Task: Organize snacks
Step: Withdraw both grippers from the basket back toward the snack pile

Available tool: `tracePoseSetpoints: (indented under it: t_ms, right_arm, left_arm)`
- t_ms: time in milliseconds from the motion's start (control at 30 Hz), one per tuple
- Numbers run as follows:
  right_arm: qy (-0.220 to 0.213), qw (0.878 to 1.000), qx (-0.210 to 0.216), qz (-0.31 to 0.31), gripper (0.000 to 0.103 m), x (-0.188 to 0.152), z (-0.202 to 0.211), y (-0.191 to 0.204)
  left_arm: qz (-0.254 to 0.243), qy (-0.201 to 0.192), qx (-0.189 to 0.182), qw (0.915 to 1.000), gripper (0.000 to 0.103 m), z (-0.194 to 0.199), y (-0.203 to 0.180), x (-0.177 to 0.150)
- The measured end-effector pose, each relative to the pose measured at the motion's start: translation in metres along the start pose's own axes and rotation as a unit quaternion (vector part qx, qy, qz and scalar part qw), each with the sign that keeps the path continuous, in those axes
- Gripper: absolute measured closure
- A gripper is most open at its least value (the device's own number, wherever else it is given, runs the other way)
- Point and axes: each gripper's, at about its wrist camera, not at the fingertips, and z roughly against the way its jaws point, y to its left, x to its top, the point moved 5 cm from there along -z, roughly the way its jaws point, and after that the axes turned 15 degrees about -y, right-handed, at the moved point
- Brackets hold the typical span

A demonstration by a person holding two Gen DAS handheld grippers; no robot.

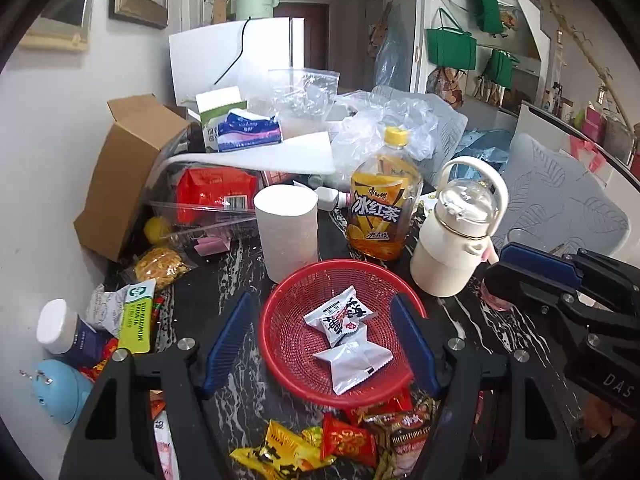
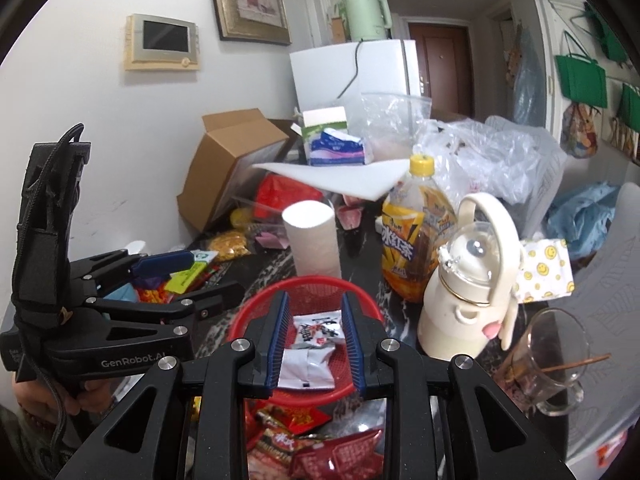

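The red basket [image 1: 340, 332] sits on the dark marbled worktop [image 1: 224, 272], holding two white snack packets [image 1: 346, 336] that lie loose in its bowl. In the left wrist view the left gripper [image 1: 320, 344] is spread, its blue fingers [image 1: 228, 336] flanking the basket's rim at 9 and 3 o'clock with nothing between them but air. The right gripper [image 2: 314, 340] has its fingers drawn nearly together and empty, and hangs above the basket's near rim.

Room is tight. At 12 o'clock of the basket a paper roll [image 1: 286, 232] stands just beyond the rim; at 1 o'clock the tea bottle [image 1: 380, 204]; at 2 o'clock the cream flask [image 1: 452, 232], just beside the rim. A heap of red and yellow snacks [image 1: 332, 440] crowds the 6 o'clock edge. Bare worktop shows only at 10 o'clock. A glass mug [image 2: 548, 364] stands at the flask's 4 o'clock, in the right wrist view.
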Motion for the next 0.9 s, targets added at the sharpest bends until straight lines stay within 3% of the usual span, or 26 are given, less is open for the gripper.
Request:
tracePoseSetpoints:
  t_ms: [400,767,900]
  right_arm:
    - [-0.040,0.999,0.020,0.014,0.076,0.000,0.066,0.034]
    - [-0.039,0.999,0.020,0.018,0.072,-0.032,0.112,0.057]
    - [-0.032,0.999,0.023,0.014,0.064,-0.049,0.121,0.064]
  left_arm:
    - [-0.010,-0.049,0.001,0.9988,0.032,0.081,-0.019,-0.004]
    - [-0.013,-0.054,-0.016,0.9983,0.032,0.130,-0.035,-0.045]
    - [-0.008,-0.048,-0.016,0.9987,0.032,0.140,-0.036,-0.063]
